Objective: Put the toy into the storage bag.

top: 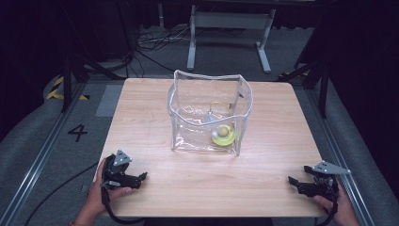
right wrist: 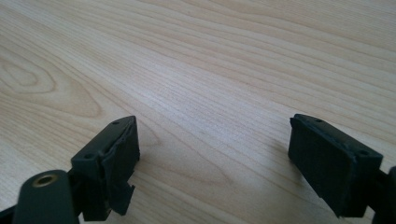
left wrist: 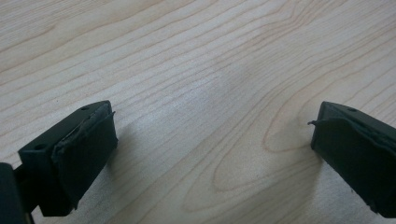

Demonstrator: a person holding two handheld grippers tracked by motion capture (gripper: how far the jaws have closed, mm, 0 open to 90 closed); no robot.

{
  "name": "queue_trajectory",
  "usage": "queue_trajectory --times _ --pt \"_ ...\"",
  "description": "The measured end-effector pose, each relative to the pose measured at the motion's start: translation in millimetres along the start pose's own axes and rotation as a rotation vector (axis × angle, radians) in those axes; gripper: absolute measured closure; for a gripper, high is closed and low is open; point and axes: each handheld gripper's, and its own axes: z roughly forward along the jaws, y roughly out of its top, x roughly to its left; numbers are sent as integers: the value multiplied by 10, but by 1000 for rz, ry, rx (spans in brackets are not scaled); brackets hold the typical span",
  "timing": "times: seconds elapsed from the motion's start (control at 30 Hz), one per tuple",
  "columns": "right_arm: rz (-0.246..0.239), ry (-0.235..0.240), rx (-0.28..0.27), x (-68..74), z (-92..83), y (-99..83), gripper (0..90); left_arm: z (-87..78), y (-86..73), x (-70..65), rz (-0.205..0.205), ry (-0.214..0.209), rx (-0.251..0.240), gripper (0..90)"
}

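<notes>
A clear plastic bag (top: 209, 113) with a white rim stands upright and open in the middle of the wooden table (top: 155, 183). A yellow-green item (top: 225, 134) and a thin yellow cord lie on its bottom. My left gripper (top: 141, 178) rests on the table near the front left corner, held by a hand, pointing right. Its jaws stand wide apart in the left gripper view (left wrist: 210, 140), with bare wood between them. My right gripper (top: 292, 182) lies near the front right corner, pointing left. Its jaws are wide apart over bare wood (right wrist: 212, 149).
A white metal stand (top: 230, 28) and loose cables lie on the grey floor behind the table. Black frame legs stand at the far left and far right. A floor mark "4" (top: 77, 133) sits left of the table.
</notes>
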Motion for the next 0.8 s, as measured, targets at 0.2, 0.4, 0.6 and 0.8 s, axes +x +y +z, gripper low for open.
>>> queue_trajectory --times 0.2,0.4,0.6,0.8 --pt "0 -1 0 1 2 1 164 -1 -4 -13 -12 9 -3 5" --pt "0 0 0 0 2 1 164 7 3 -8 -15 4 -4 2" --pt "0 -1 0 0 2 1 164 13 8 -4 -11 6 -5 2" --pt "0 -1 0 0 2 1 163 14 7 -5 -13 7 -7 2"
